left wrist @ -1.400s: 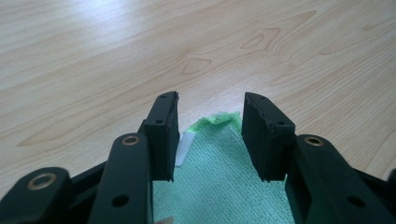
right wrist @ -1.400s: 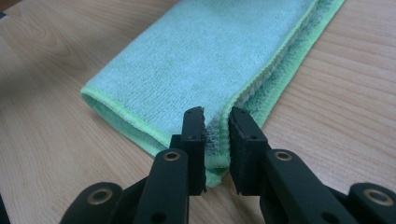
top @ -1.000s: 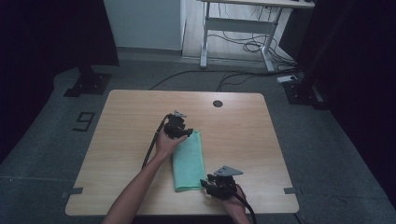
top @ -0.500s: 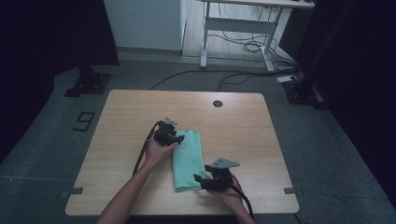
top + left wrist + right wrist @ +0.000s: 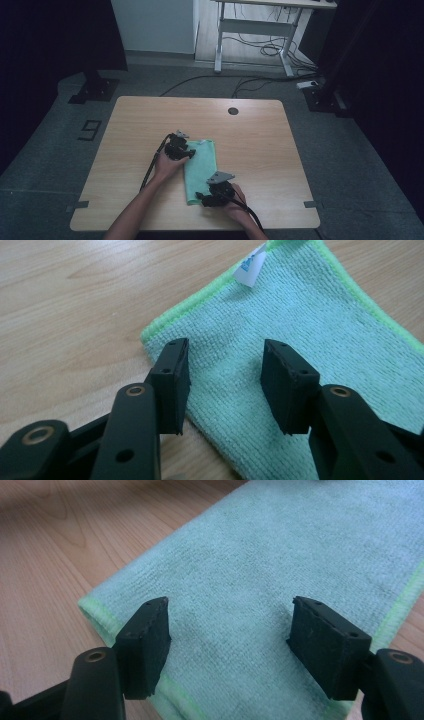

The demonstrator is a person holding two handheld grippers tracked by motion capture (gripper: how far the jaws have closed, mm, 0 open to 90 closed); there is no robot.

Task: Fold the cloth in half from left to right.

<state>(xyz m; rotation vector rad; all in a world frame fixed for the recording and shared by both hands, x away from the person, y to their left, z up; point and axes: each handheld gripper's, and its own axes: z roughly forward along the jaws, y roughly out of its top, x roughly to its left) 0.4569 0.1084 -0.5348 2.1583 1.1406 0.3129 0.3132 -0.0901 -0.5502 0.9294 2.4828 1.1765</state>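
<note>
I have the folded mint-green microfibre cloth [image 5: 201,170] lying flat near the middle of the pale wooden table [image 5: 260,145], a long strip running away from me. My left gripper [image 5: 181,152] sits at the cloth's far left corner. In the left gripper view its black jaws stand apart over that corner, nothing pinched between them; I cannot tell whether the tips touch the fabric. A small white care label [image 5: 250,264] sticks out at the far hem, its print too blurred to read.

My right gripper [image 5: 206,199] is at the near end of the cloth. Its jaws have just been opening, and in the right gripper view they stand wide above the folded edge with only cloth surface beneath, not gripped. From the high view the jaws of both grippers are hidden under bodies and hands. The cloth's near right corner is cut off behind my right gripper.
</note>
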